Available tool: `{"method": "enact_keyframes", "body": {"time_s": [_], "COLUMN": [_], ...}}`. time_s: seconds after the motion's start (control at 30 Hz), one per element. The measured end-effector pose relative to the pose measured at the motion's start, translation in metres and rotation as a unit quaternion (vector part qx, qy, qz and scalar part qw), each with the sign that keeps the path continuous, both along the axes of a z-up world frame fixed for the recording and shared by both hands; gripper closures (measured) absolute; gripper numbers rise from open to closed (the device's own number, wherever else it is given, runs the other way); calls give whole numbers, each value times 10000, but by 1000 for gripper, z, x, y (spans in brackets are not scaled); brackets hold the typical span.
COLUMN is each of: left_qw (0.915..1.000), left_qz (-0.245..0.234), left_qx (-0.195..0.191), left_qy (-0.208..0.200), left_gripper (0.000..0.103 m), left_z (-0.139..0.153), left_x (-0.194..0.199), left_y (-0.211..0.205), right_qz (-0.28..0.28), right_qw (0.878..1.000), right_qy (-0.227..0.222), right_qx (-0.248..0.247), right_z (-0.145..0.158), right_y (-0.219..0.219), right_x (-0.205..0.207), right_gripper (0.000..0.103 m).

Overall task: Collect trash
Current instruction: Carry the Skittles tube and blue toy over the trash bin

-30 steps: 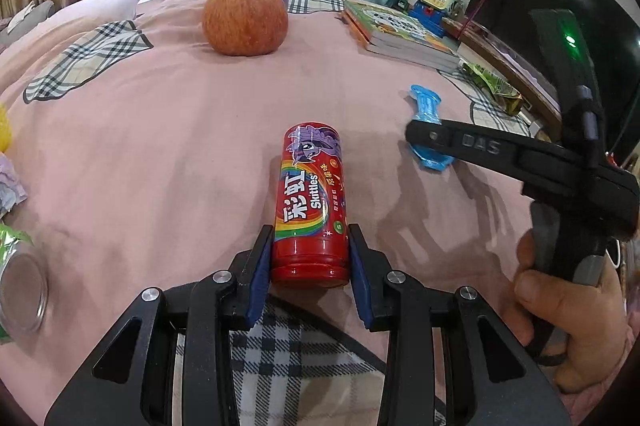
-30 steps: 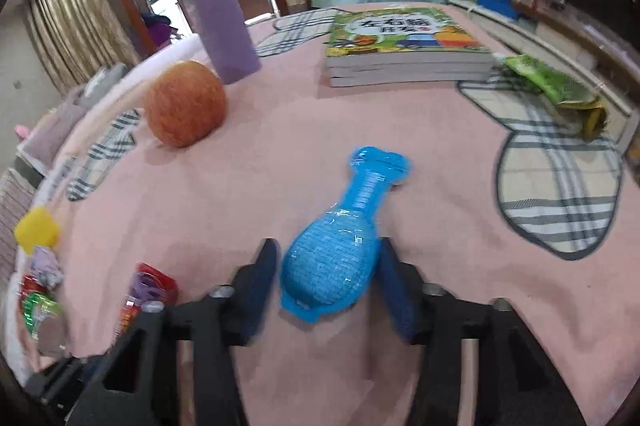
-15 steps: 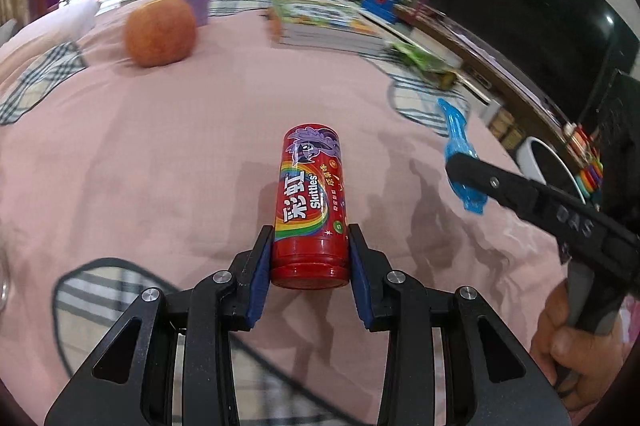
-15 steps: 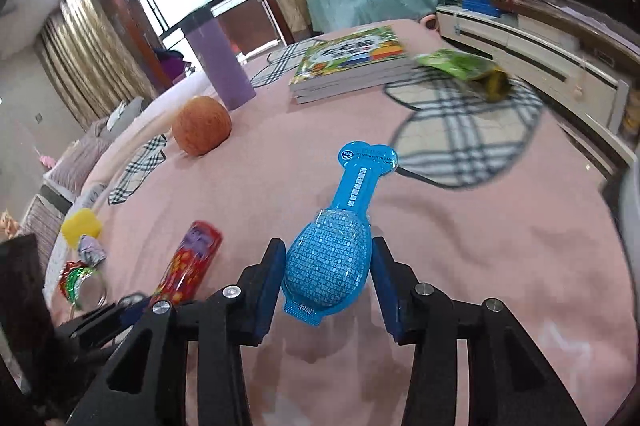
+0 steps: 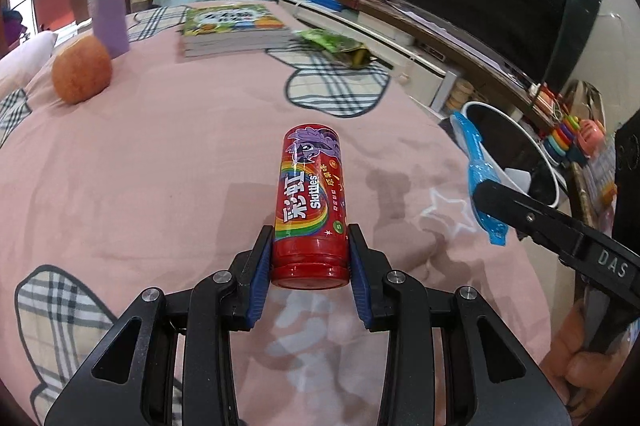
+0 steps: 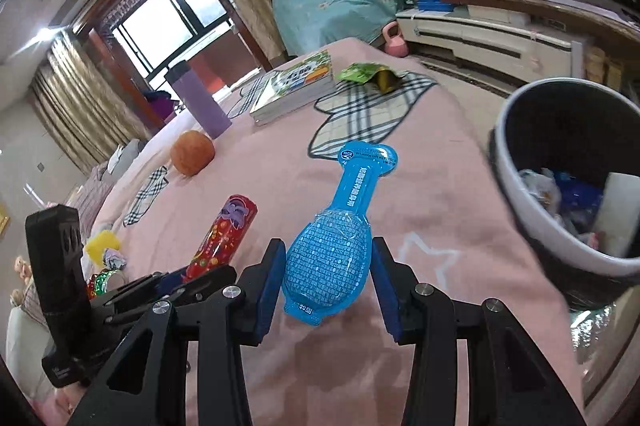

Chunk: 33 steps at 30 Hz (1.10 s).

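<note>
I have the left gripper (image 5: 310, 268) clamped on the red Skittles tube (image 5: 310, 202) and the right gripper (image 6: 326, 286) clamped on the blue packet (image 6: 334, 246), both carried above the pink bedspread's (image 5: 140, 166) right edge. I should release only over the bin (image 6: 520, 186); the right wrist view alone shows its trash.

I'm over a bed with a pink bedspread (image 5: 160, 162) with plaid patches and a white star outline. On it at the far end: stack of books (image 5: 234, 30), purple tumbler (image 5: 107, 10) upright, an apple (image 5: 81, 69) just beside it. Green snack wrapper (image 5: 334, 46) lies on a plaid patch near the right edge, close to the books. At the left edge in my right view: yellow scrap (image 6: 102, 243) and crumpled foil bits (image 6: 102, 276), bunched together.
</note>
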<state>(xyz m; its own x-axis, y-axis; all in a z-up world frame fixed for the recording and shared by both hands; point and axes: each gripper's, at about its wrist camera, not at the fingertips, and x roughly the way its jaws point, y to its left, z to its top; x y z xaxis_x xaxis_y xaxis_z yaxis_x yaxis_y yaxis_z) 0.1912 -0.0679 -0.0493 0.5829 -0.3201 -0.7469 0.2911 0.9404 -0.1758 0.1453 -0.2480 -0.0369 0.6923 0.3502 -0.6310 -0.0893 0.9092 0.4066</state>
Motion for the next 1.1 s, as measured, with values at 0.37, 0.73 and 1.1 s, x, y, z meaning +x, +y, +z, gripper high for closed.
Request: {"method": "enact_keyframes", "body": {"time_s": [0.37,0.73,1.1], "left_qw": [9991,9963,9933], "left_qz": [-400,-795,-1067], "left_qx": [121,213,317], "left_qy": [-91,-234,-322], "left_gripper": [69,69,69], "left_z": [11,24,31], "left_x": [-8,-11,-12], "left_y": [-44,-90,-123], "right_qz": [-433,-924,-1207], "right_qw": [9988,9951,9920], "right_qy": [-224,-351,-347], "right_qx": [41,96,143], "right_z": [14,17,13], "right_y": [-43,-93,-122], "right_x": [-25,-43,-53], "right_gripper": [59,59,59]}}
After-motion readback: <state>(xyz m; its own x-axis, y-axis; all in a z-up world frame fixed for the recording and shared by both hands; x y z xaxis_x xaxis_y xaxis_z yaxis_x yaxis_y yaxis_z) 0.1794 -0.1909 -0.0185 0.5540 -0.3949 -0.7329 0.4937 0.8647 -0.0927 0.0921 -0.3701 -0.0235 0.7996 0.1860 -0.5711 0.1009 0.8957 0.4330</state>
